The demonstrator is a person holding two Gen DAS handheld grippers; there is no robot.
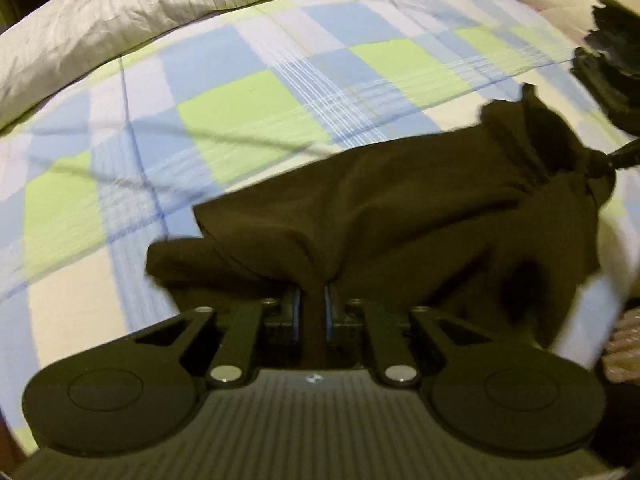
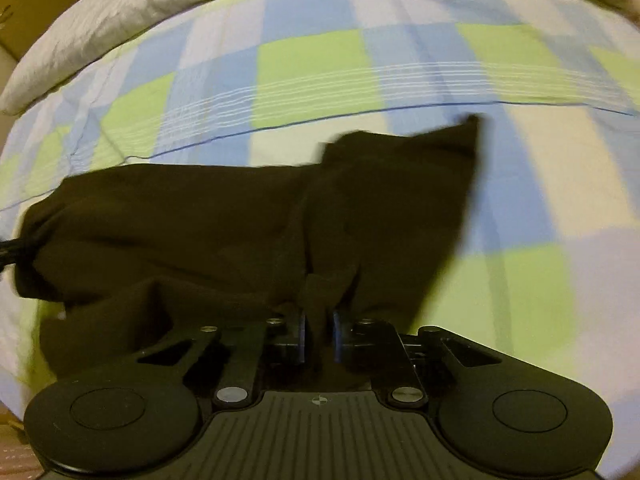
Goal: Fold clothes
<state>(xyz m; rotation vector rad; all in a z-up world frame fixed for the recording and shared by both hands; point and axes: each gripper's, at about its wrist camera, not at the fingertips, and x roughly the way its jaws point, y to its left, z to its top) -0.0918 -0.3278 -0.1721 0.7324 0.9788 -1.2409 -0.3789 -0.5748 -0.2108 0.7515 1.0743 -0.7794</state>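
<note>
While the dark brown garment (image 1: 400,208) is hanging soft and bunched above the checked bedspread (image 1: 248,104), the left gripper (image 1: 313,304) and right gripper (image 2: 320,330) are each pinching its matte cloth.

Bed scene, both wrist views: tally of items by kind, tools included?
Dark brown garment: 1, pinched at two spots
Checked bedsheet: 1
Grey striped pillow: 1
Tools: 2, left tool and right tool, both shut on the garment
Total: 5
</note>
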